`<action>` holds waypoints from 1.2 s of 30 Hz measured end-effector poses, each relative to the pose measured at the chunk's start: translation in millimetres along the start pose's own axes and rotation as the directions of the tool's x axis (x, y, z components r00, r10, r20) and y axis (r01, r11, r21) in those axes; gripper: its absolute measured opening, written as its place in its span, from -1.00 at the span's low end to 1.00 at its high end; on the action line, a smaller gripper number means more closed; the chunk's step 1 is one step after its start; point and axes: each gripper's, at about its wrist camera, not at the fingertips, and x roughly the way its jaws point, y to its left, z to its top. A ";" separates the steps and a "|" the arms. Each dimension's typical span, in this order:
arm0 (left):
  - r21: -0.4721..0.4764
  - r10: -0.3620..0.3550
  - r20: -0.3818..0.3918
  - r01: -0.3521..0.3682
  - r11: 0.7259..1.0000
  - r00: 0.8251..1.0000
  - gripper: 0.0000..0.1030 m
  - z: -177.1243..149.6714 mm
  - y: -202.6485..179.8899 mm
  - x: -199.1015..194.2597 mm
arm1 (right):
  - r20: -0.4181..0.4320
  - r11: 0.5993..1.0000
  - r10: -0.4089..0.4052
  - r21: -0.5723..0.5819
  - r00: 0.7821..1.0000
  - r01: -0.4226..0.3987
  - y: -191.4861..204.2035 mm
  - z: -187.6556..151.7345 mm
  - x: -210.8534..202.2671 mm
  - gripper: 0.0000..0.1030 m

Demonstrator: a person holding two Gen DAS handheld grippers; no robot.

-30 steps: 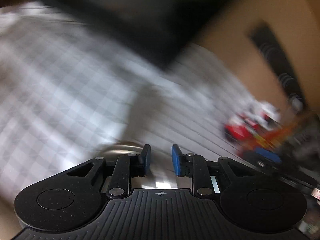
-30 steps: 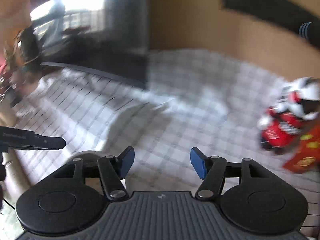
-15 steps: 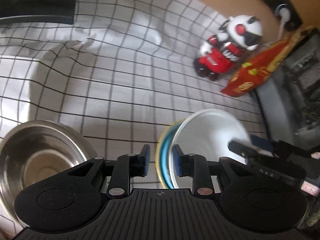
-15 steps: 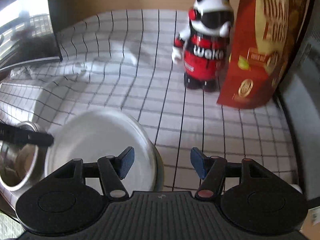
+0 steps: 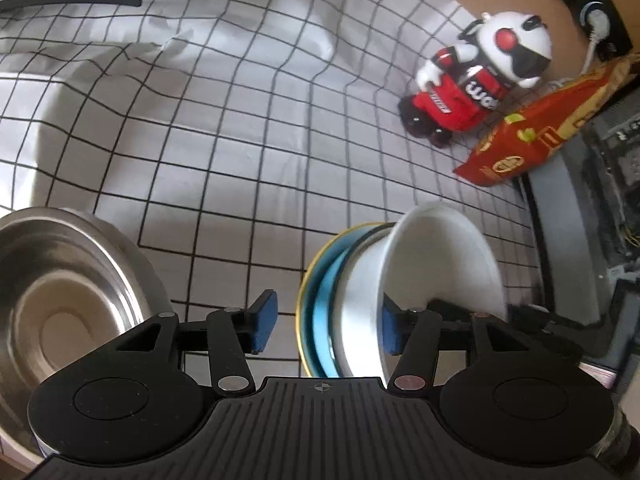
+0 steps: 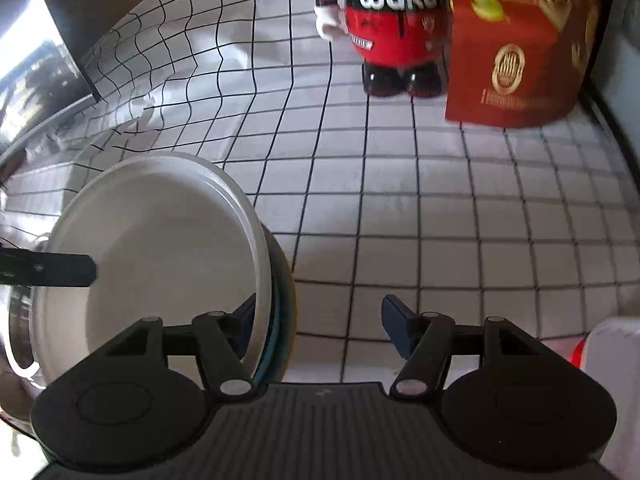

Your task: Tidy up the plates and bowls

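Presently the left gripper (image 5: 326,322), jaws just opened wide, straddles the white bowl's (image 5: 436,264) rim without pressing. Right gripper (image 6: 316,330) half-open around the stack's (image 6: 280,280) edge, pads clear

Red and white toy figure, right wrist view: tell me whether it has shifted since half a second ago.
Yes. The red and white toy figure sits higher, head cut off; likely camera motion.

A white bowl (image 5: 440,264) sits on top of a stack, on a blue plate (image 5: 322,320) with a yellow rim. A shiny steel bowl (image 5: 60,292) sits just beside the stack, right way up. Both rest on the checked cloth.
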 end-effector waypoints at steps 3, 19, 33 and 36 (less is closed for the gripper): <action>0.001 0.047 -0.006 -0.047 0.999 0.999 0.09 -1.2 1.0 9.3 | -0.036 0.995 0.094 0.044 0.995 -0.092 -1.5 -0.6 5.5 0.23; -0.125 -0.142 -0.124 0.127 0.984 0.982 -0.04 -13.1 16.8 39.5 | -0.122 0.971 0.212 0.135 0.970 -0.196 17.7 -11.6 22.0 0.24; -0.023 -0.140 -0.179 0.138 0.990 0.974 -0.12 -57.8 46.3 -6.4 | -0.157 0.984 0.138 0.136 0.978 -0.117 64.6 -53.5 5.0 0.24; -0.017 -0.184 -0.191 0.184 0.983 0.964 -0.09 -59.7 55.7 -7.8 | -0.153 0.984 0.105 0.157 0.983 -0.081 70.7 -57.5 3.2 0.24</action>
